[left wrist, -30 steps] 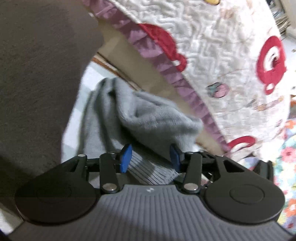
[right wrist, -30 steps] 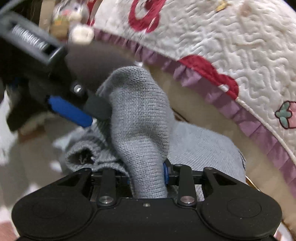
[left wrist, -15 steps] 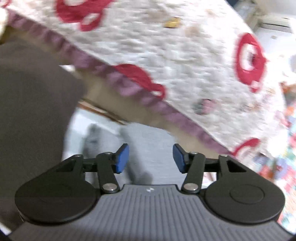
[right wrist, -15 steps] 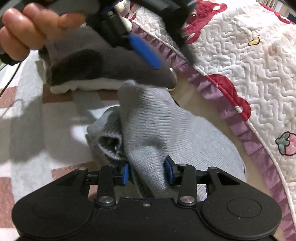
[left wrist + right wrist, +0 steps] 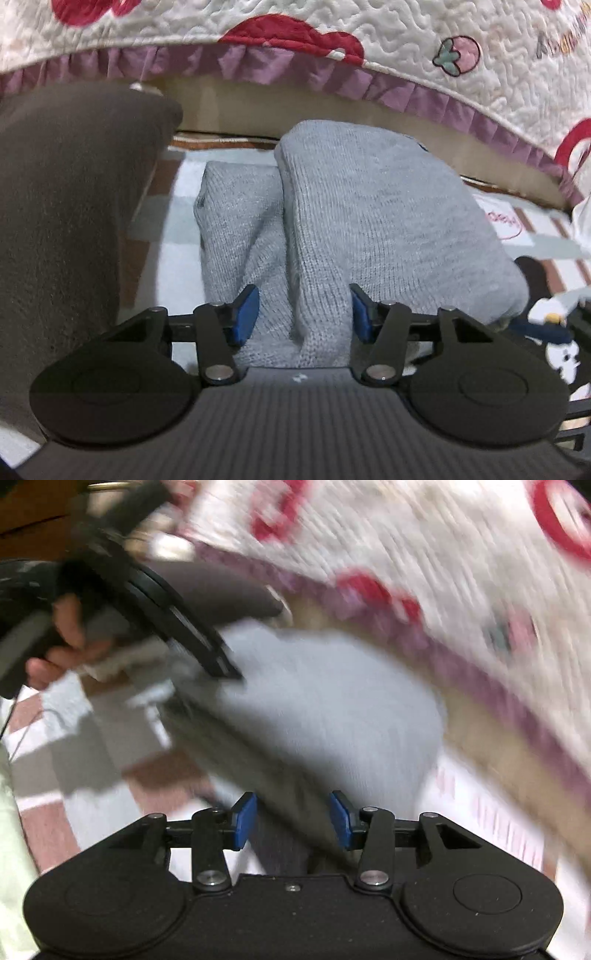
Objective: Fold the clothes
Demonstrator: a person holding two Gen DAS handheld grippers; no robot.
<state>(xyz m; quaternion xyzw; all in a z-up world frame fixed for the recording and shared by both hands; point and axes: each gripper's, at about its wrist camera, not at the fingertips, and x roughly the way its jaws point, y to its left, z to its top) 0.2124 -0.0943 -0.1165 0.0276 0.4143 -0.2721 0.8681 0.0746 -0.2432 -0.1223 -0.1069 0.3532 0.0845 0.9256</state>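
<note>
The grey knit sweater (image 5: 369, 229) lies bundled on the checked mat (image 5: 173, 229), just beside the quilt's purple frill (image 5: 258, 61), folded over but lumpy. The left gripper (image 5: 301, 308) is closing, knit between its pads but not pinched. The right gripper (image 5: 292, 819) is opening; through the blur, cloth seems loose between. Squaring and tidying remain, I'd judge.

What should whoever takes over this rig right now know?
Left tongs: closing, a fold of the sweater between the pads, not clamped.
Right tongs: opening, sweater between the pads; view blurred.
Sweater: bunched on the checked mat, beside the quilt edge.
Done: looks roughly doubled over.
Left: flatten it, finish the fold.
</note>
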